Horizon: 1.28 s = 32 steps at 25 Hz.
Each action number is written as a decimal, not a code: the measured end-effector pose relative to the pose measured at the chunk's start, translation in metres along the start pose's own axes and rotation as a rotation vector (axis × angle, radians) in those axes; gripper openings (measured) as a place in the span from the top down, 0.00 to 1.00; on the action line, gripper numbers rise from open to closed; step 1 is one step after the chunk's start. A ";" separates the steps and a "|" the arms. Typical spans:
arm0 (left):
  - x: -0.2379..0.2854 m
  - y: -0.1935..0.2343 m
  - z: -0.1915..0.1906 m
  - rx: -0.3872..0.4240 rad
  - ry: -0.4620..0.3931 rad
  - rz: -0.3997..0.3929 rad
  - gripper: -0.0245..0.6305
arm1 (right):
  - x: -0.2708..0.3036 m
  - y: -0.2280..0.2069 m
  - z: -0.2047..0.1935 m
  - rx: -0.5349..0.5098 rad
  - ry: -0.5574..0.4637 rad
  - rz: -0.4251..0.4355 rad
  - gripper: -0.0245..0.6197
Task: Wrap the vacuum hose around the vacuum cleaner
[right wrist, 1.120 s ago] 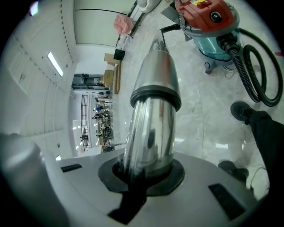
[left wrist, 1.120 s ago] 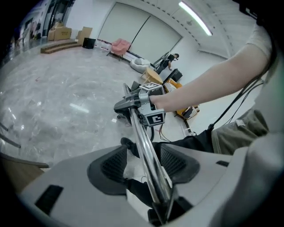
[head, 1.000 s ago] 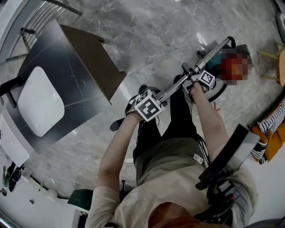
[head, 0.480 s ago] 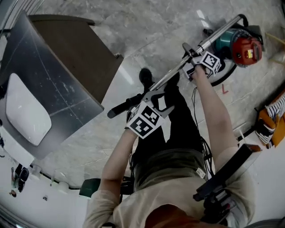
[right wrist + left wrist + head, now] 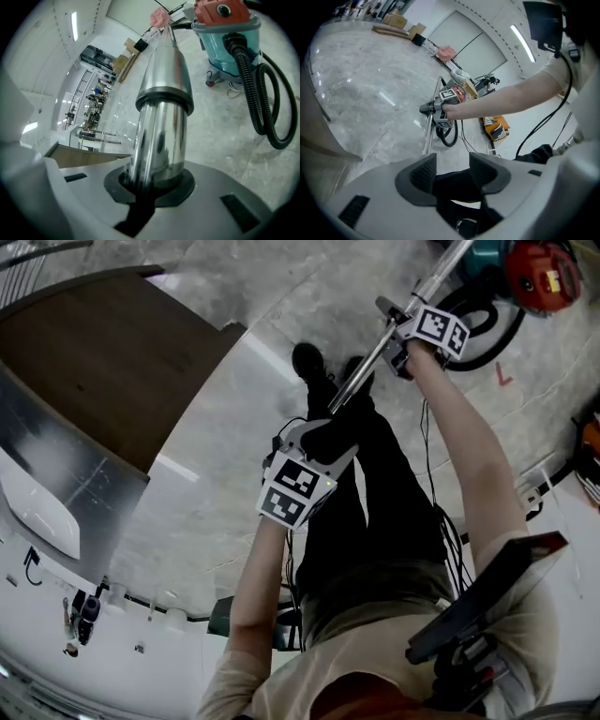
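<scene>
Vacuum gear partly cut off and covered

In the head view the top edge cuts the vacuum cleaner, and its hose loops behind the marker cube of the right gripper. Lower down, the metal tube disappears behind the person's legs and the left gripper. In the left gripper view a dark shape sits between the spread jaws. Whether it is the tube's handle or a trouser leg, and whether the pads press on it, cannot be told.

Floor: grey marbled stone, glossy.
Vacuum cleaner: stands on the floor.
Hose: black loop resting on the floor.
Table: brown top.
</scene>
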<state>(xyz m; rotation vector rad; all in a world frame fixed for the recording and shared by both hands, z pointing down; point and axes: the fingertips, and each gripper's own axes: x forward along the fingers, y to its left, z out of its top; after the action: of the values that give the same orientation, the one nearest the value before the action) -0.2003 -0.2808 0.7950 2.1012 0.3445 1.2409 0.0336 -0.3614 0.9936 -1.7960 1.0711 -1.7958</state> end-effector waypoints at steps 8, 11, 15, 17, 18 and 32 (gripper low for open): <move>0.000 -0.011 -0.047 -0.132 -0.121 0.028 0.62 | 0.015 -0.011 0.003 -0.004 -0.051 -0.011 0.91; -0.009 -0.004 -0.061 -0.165 -0.176 0.011 0.62 | 0.025 0.000 -0.002 -0.007 -0.085 -0.003 0.91; -0.015 0.013 -0.099 -0.140 -0.149 -0.019 0.62 | 0.024 0.006 -0.027 0.003 -0.095 0.010 0.91; -0.025 0.026 -0.110 -0.114 -0.134 -0.044 0.62 | 0.021 0.003 -0.022 0.004 -0.121 0.008 0.91; -0.034 0.031 -0.118 -0.108 -0.128 -0.063 0.62 | 0.018 0.000 -0.020 0.001 -0.139 0.003 0.91; -0.048 0.042 -0.217 -0.259 -0.051 -0.210 0.62 | -0.018 -0.035 -0.081 -0.092 -0.070 -0.099 0.91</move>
<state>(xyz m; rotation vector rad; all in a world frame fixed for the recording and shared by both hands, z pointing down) -0.4141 -0.2492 0.8614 1.8219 0.3515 1.0466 -0.0339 -0.3061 1.0158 -1.9831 1.0706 -1.7514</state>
